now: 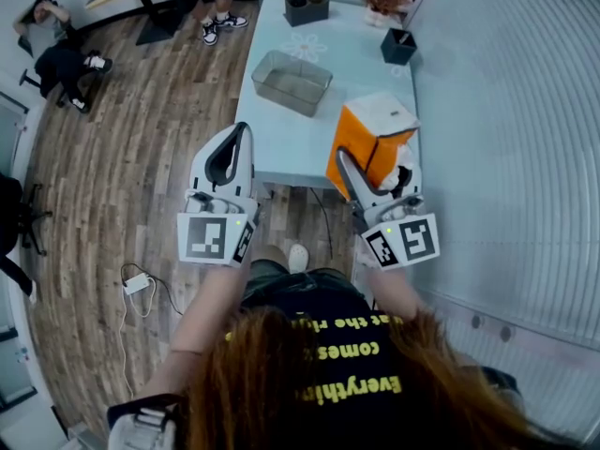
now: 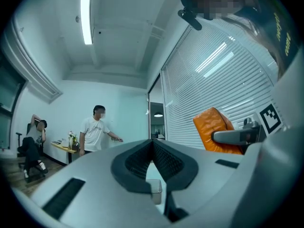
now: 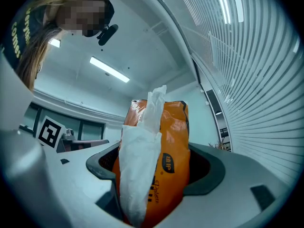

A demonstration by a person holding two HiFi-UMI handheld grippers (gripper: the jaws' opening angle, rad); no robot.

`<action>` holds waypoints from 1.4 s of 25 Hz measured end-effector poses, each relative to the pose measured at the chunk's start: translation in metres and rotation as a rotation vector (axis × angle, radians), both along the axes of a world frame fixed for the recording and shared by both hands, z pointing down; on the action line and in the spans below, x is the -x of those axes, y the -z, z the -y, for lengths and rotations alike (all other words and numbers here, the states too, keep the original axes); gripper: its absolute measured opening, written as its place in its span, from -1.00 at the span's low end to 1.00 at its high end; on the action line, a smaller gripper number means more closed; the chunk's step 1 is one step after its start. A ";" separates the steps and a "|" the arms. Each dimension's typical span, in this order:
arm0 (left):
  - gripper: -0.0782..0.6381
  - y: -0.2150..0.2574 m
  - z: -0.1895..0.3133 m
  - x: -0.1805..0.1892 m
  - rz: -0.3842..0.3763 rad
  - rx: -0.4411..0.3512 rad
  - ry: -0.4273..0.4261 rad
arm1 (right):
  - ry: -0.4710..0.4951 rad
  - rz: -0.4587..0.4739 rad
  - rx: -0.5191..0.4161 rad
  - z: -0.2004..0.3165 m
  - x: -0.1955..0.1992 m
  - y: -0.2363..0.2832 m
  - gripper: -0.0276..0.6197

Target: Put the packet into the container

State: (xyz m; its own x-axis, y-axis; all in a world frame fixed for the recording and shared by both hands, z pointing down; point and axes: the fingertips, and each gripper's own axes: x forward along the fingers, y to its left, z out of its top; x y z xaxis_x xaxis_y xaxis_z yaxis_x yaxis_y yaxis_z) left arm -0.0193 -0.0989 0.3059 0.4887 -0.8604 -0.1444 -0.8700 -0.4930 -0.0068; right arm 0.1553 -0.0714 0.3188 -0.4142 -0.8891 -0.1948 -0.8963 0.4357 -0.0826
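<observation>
Packet [image 3: 161, 160], orange w/ white tissue sticking out the top, clamped upright btwn jaws of right gripper [image 3: 156, 175]. In head view it hangs over the near right corner of table [image 1: 300, 143], off the surface. Container [image 1: 323, 75], clear, rectangular, sits mid-table, well apart from packet. Left gripper [image 1: 230, 157] is at table's near left edge, jaws together at the tips, nothing btwn them. Two black boxes [image 1: 307, 3] at table's far end. Wood floor [image 1: 141, 157] left of table.
</observation>
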 end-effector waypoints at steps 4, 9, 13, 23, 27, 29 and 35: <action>-0.78 -0.001 0.004 -0.004 0.007 0.001 0.004 | 0.007 0.010 0.006 0.004 -0.003 -0.003 0.25; -0.78 -0.002 0.013 -0.005 0.019 0.007 0.012 | 0.021 0.020 0.019 0.017 -0.004 -0.007 0.25; -0.78 -0.007 0.027 0.000 0.020 0.016 0.021 | 0.027 0.021 0.020 0.032 0.000 -0.009 0.25; -0.78 -0.012 0.096 -0.002 0.004 0.029 -0.016 | -0.024 -0.003 0.029 0.089 -0.002 -0.012 0.25; -0.78 -0.008 0.137 0.003 0.003 0.023 -0.025 | -0.030 -0.001 0.025 0.128 0.005 -0.008 0.25; -0.78 -0.007 0.157 0.008 -0.003 0.010 -0.034 | -0.024 -0.001 0.014 0.146 0.012 -0.004 0.25; -0.78 -0.011 0.205 0.021 -0.004 0.041 -0.043 | -0.042 -0.004 0.017 0.188 0.021 -0.003 0.25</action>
